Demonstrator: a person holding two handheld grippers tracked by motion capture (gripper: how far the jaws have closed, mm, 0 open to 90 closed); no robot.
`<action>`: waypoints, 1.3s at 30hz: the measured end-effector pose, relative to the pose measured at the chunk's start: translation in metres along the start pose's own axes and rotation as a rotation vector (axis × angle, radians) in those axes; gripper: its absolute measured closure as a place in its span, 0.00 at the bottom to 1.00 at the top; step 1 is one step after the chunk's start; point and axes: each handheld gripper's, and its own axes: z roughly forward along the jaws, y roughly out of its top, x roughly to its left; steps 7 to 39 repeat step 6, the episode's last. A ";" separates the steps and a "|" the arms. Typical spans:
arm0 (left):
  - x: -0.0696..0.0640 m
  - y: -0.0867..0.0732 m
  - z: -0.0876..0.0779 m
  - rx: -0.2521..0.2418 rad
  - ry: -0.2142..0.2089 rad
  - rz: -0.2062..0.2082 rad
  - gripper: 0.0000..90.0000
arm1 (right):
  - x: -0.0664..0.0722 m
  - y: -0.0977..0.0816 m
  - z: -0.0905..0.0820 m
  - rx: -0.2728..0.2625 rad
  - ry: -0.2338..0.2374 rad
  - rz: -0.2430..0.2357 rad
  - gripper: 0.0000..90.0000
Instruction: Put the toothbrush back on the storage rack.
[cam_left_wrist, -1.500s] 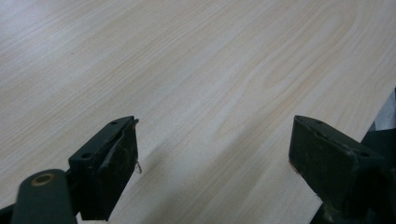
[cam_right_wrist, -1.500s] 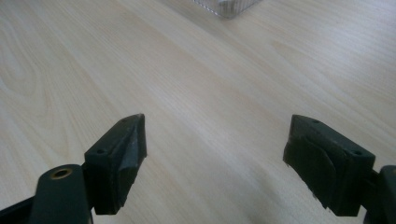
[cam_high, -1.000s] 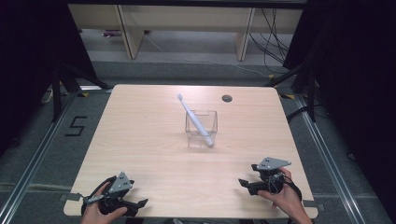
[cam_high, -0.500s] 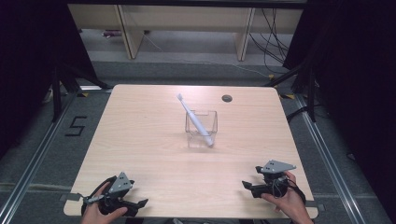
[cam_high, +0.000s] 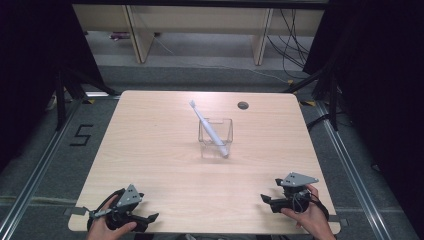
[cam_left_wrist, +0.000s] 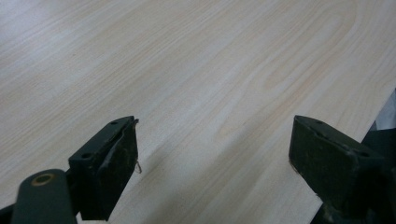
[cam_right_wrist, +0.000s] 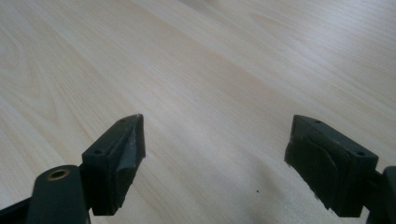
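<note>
High view: both parked at near table (cam_high: 150, 150) edge, left gripper (cam_high: 142, 220) and right gripper (cam_high: 267, 201) spread wide, empty. Toothbrush (cam_high: 210, 131) leaning in clear cup (cam_high: 216, 137), well ahead, between them. Probably best approached from above, jaws astride handle.

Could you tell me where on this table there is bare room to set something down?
Nearly all of the table is bare: the whole left half, the strip right of the clear container, and the near band between the left tool and right tool. The middle is taken by the container with its toothbrush; a small hole sits near the far edge.
</note>
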 end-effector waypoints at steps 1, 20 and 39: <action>0.000 0.000 0.001 -0.002 0.000 -0.009 0.17 | 0.002 0.000 0.000 0.000 0.009 0.018 0.22; 0.000 0.000 0.000 0.000 0.000 -0.003 0.17 | 0.002 0.000 0.000 0.001 0.010 0.019 0.22; 0.000 0.000 0.000 0.000 0.000 -0.003 0.17 | 0.002 0.000 0.000 0.001 0.010 0.019 0.22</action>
